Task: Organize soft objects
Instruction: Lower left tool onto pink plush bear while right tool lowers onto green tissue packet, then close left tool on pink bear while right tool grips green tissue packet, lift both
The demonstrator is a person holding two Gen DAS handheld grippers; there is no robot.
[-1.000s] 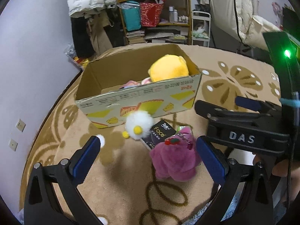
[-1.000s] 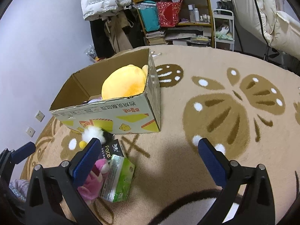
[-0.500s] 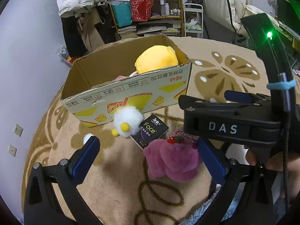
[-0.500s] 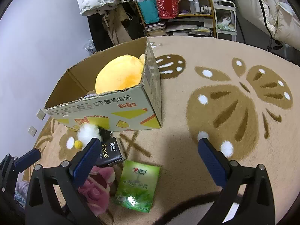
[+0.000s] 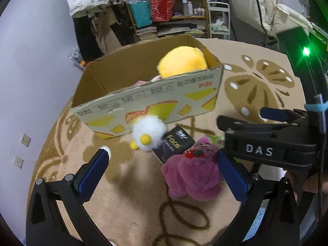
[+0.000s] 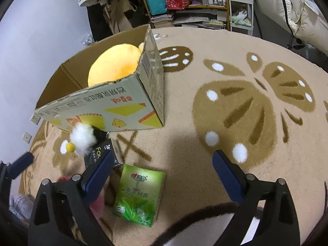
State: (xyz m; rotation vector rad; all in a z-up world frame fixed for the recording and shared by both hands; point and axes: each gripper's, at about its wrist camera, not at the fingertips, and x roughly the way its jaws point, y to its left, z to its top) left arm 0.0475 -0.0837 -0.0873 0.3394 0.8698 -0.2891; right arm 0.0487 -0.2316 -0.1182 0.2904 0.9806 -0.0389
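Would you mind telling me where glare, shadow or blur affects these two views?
Left wrist view: a green LED flares at the right edge, and the open left claw casts shadows on the rug. Right wrist view: glare washes out the green pack; a left claw finger looks blurred.

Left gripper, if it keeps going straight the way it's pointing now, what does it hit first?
Most likely the purple plush toy, which lies just ahead of the open left gripper, toward its right-hand side. Past it sit the black Face pack and the white fluffy toy. Depth is hard to judge.
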